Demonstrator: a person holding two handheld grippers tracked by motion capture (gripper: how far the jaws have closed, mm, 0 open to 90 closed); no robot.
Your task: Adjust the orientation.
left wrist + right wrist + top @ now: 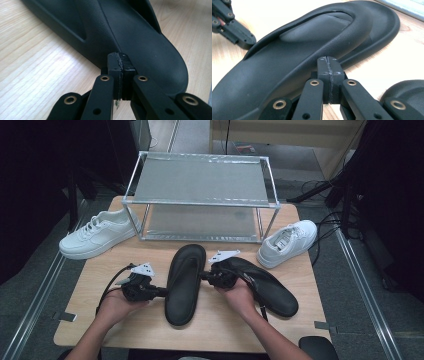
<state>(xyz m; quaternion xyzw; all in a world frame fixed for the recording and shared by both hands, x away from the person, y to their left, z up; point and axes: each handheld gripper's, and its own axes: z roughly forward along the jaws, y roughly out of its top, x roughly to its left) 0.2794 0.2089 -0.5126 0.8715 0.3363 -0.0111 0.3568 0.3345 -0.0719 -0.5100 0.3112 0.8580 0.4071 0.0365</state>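
On the wooden table (100,320), the person's left hand (117,306) comes in from the bottom edge and holds the left gripper (159,292) level, pointing right at the near side of a black sandal (184,282) lying lengthwise at the table's middle. Its jaws are clenched with nothing between them, tips against the sandal's edge. From the other side, the right hand (239,295) aims the right gripper (204,276) leftward, also clenched empty at the sandal's strap. A second black sandal (272,292) lies just right of it.
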